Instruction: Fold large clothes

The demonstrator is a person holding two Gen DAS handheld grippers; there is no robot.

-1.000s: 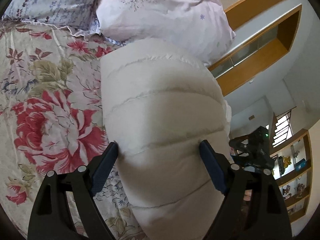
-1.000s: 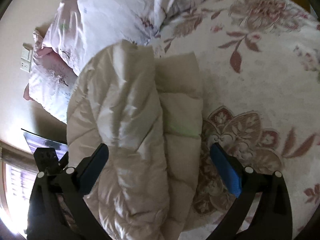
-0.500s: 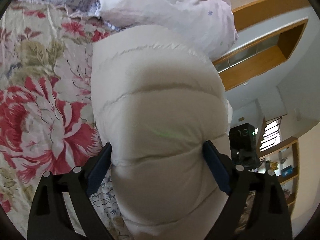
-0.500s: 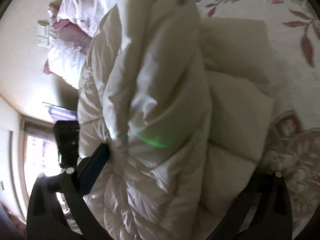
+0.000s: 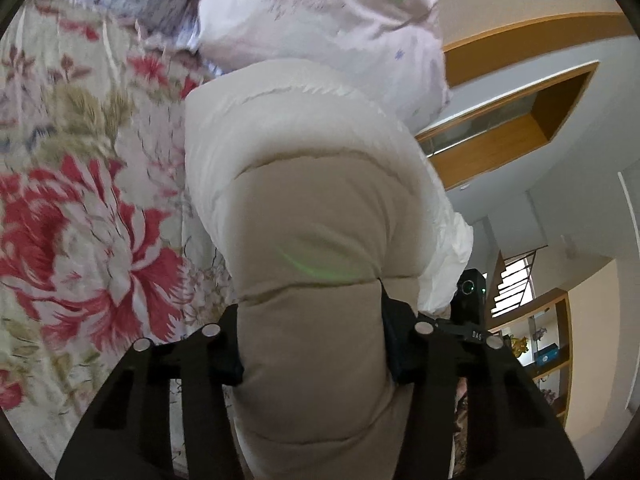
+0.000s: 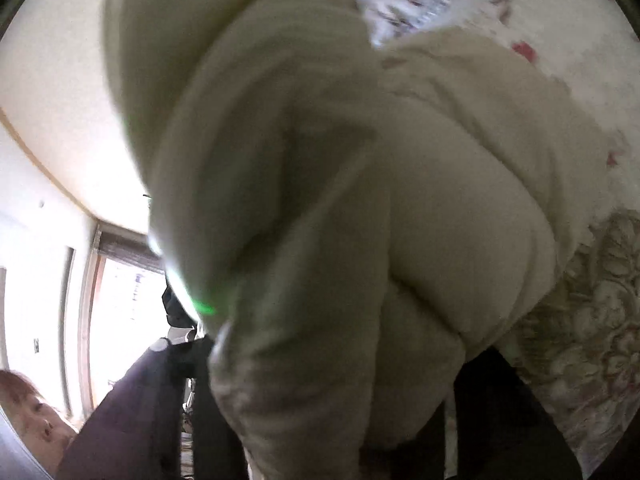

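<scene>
**Q:** So where's the puffer jacket (image 5: 320, 208) sitting right now?

**A:** On the floral bed (image 5: 92, 216), bundled, long axis running straight away toward the far pillow (image 5: 320, 12). Left hand-held gripper (image 5: 310, 344) is squeezing its near end. Right hand-held gripper (image 6: 332, 420) has jacket bulging between its fingers, but it's too blurry to call the grip.

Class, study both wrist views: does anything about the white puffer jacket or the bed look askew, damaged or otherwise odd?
Nothing looks damaged or spilled. The puffer jacket is a thick bundle squeezed inside the left gripper, over the floral bedspread, near a pillow. The right wrist view is blurred; the right gripper is mostly hidden by fabric.
</scene>
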